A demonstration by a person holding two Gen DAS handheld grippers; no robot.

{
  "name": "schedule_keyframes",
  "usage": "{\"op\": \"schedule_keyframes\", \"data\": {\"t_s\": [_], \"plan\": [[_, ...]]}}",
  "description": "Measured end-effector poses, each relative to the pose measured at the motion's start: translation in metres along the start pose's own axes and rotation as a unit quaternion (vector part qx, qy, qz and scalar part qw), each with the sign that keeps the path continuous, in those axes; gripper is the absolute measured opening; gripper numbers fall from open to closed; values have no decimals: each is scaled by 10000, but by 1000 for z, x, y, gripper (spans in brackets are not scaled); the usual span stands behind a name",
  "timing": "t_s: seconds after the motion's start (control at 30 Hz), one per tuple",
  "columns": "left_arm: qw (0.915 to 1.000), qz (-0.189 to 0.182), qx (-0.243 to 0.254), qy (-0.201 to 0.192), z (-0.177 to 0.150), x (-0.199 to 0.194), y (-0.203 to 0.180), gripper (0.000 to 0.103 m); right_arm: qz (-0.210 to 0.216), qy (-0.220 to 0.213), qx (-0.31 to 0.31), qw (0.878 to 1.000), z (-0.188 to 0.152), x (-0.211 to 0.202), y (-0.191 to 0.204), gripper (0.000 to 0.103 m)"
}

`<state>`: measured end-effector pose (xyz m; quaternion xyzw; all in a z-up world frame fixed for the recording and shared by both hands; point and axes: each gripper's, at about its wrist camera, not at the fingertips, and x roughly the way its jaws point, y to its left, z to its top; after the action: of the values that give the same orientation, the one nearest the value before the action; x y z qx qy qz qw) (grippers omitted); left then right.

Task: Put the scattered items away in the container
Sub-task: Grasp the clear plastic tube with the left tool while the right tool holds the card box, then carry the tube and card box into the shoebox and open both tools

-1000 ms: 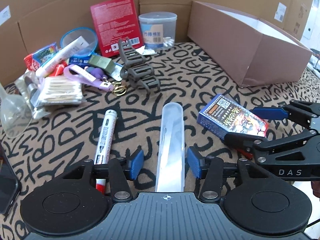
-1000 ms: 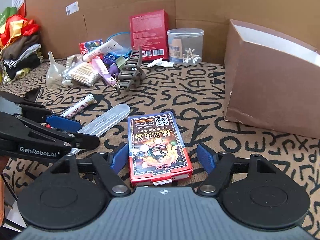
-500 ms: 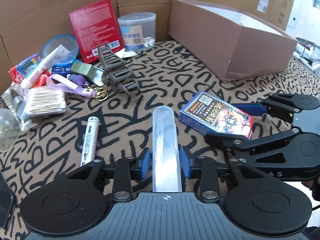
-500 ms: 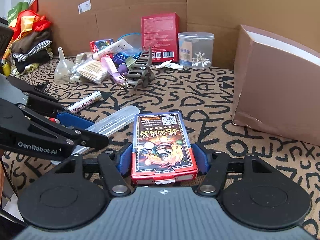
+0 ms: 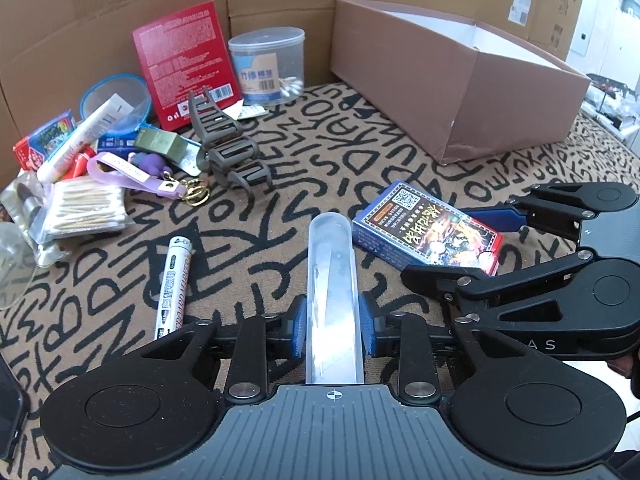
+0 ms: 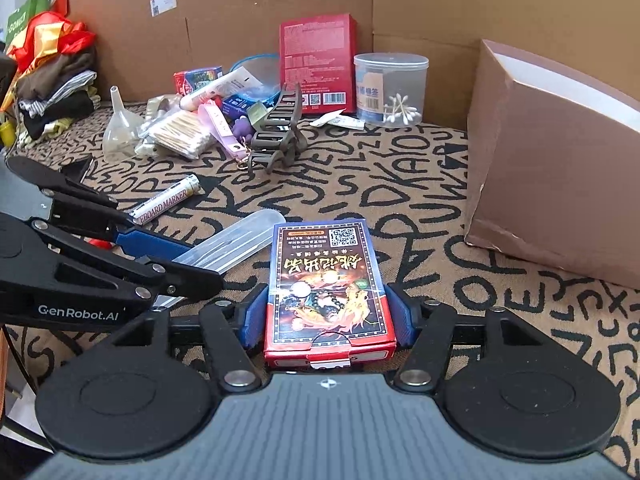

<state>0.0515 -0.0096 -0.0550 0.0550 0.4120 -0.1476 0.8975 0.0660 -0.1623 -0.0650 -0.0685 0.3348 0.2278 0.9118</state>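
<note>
Two grabs on: left gripper [image 5: 333,334] pinches the clear tube [image 5: 331,280], right gripper [image 6: 326,318] clamps the card box [image 6: 329,286], both mid-mat. Brown container [image 5: 452,80] at the far edge shows nothing inside; clutter pile [image 5: 100,160] waits far-left.

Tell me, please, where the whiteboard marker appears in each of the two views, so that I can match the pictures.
Left wrist view: the whiteboard marker lies lower left, left of the left gripper.
Right wrist view: it lies at middle left, above the left gripper's arm.
Shared landmark: the dark hair claw.
</note>
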Motion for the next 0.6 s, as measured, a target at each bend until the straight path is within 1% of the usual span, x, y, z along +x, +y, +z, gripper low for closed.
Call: {"op": "schedule_keyframes", "data": {"t_s": [0.1, 0.23, 0.27, 0.33, 0.47, 0.6], "plan": [[9999, -63, -100, -13, 0, 1, 3, 27, 12, 25, 30, 10000, 1, 1, -1, 68], [9999, -93, -98, -55, -1, 1, 2, 33, 22, -8, -5, 10000, 0, 1, -1, 67], [9999, -68, -80, -67, -1, 1, 1, 33, 29, -22, -24, 10000, 0, 1, -1, 66], [9999, 12, -77, -76, -1, 1, -1, 24, 38, -37, -41, 10000, -1, 1, -2, 66], [9996, 54, -270, -36, 0, -1, 0, 25, -25, -17, 121, 9999, 0, -1, -1, 65], [9994, 17, -324, -110, -2, -8, -4, 25, -17, -11, 389, 9992, -3, -9, -3, 65]]}}
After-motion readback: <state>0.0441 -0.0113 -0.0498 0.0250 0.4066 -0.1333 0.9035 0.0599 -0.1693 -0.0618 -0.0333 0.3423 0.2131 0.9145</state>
